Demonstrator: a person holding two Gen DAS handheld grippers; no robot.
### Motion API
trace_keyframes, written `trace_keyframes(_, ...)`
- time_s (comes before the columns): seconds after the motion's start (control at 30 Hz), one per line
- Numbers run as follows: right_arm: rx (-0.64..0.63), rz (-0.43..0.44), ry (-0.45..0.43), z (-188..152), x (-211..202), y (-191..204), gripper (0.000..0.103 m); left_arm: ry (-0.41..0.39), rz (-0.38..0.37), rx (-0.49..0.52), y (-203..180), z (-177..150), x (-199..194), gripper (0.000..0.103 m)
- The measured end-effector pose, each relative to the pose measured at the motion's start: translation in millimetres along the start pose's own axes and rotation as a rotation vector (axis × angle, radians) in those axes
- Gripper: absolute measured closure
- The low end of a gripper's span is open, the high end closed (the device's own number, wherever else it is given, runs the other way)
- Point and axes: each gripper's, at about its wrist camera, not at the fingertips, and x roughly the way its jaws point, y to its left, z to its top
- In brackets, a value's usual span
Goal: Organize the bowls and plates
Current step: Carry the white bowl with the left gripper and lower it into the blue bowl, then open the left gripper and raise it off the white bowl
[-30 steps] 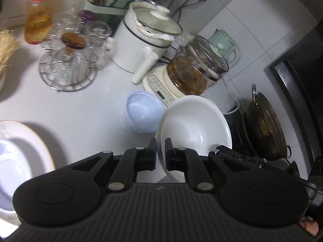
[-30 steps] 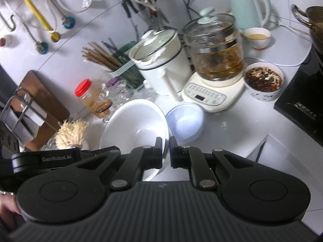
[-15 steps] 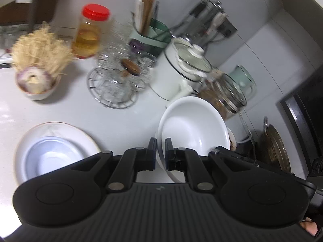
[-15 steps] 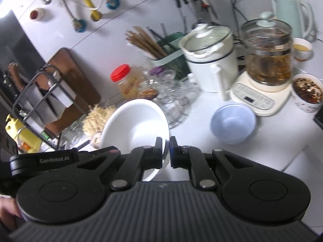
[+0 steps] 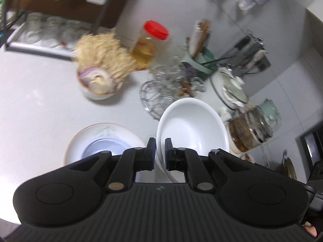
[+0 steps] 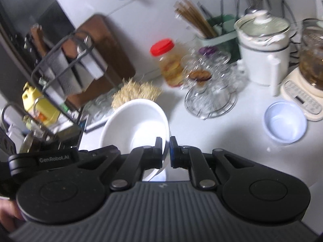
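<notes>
Large white bowl [image 5: 191, 125] held aloft and tilted, pale blue bowl [image 5: 105, 148] nested on gold-rimmed plate [image 5: 80, 139], second blue bowl [image 6: 285, 122] upright on counter

- The left matte black plastic two-finger gripper [image 5: 160, 151] has a ribbed charcoal body flanked by two smooth round housings, each with a shallow circular recess.
- Silver rivets sit at its finger-arm pivots, and a small pale emblem marks the ribbed body's upper edge.
- The right matte black plastic two-finger gripper [image 6: 166, 151] is built alike; its finger pads [image 6: 172, 151] show blue edges.
- Left of the right gripper's ribbed body, a black bar reads "GenRobot.AI" in white.
</notes>
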Motion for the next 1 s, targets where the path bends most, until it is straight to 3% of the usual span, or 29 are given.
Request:
trace_keyframes(0.4,-0.038,0.021,0.158,-18.1,61.8,22.2,0.092,0.051,0.119,-0.108,58.1,-11.5,15.4,0.094)
trace_keyframes(0.6,-0.016,0.028,0.223,-32.5,80.6,19.0,0.092,0.106,0.141,-0.137,77.2,-15.5,25.7,0.094)
trace_keyframes(1.0,0.020,-0.026,0.267,-40.3,99.2,15.0,0.091,0.149,0.144,-0.107,88.0,-10.7,39.3,0.093)
